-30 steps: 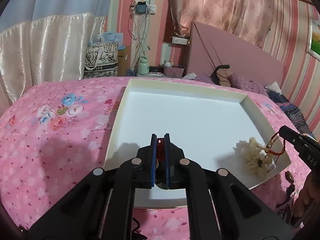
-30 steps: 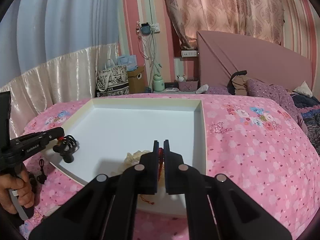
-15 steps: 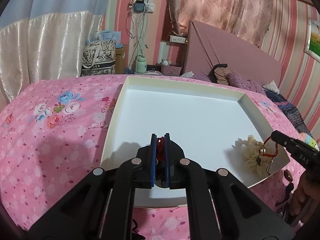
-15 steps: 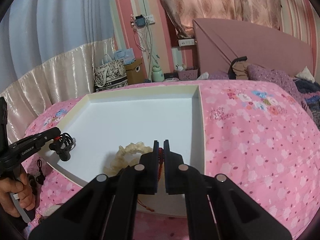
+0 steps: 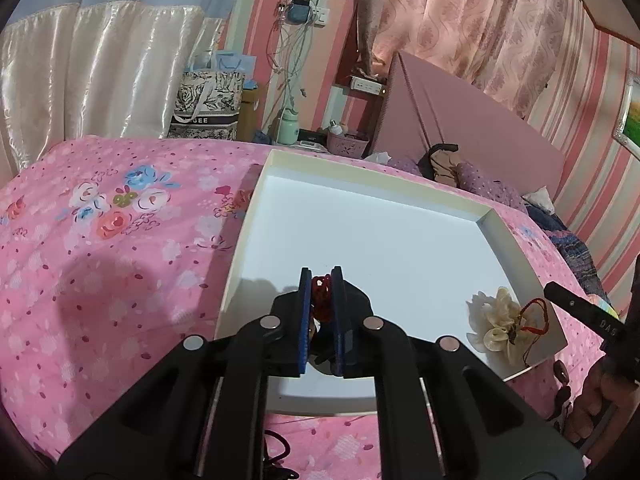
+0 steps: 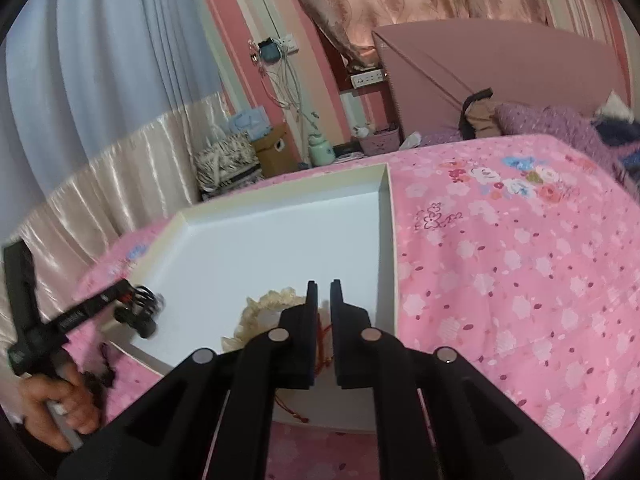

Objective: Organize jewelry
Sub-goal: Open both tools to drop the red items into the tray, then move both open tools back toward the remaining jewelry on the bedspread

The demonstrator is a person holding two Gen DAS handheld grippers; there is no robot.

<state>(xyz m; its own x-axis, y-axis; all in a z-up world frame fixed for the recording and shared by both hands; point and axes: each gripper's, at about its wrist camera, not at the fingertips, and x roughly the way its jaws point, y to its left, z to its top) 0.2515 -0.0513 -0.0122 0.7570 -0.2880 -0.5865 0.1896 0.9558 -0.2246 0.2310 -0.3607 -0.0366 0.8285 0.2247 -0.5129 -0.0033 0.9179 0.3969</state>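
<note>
A white tray (image 5: 360, 164) (image 6: 280, 192) lies on the pink bedcover. My left gripper (image 5: 322, 270) (image 6: 132, 300) hovers over the tray's near left corner. Its jaws are opening, and a red-and-black beaded piece (image 5: 321, 296) is still pinched between the blue pads. My right gripper (image 6: 324, 282) (image 5: 548, 288) is low over the near right corner. Its jaws are opening too, with a thin red cord (image 6: 320, 332) (image 5: 534, 316) still caught between them and trailing down. The cord drapes onto a cream frilly scrunchie (image 5: 496, 328) (image 6: 272, 300) that lies in the tray.
Dark jewelry pieces (image 5: 560, 376) (image 6: 104, 364) lie on the floral bedcover (image 5: 100, 280) by the tray's near edge. A hand (image 6: 52, 400) holds the left gripper's handle. The headboard (image 5: 460, 120), pillows, bags and a bedside stand sit beyond the bed.
My right gripper rolled and sank toward the tray's near right corner, bringing the red cord down onto the cream scrunchie. My left gripper stayed almost in place. Both pairs of jaws stand slightly wider.
</note>
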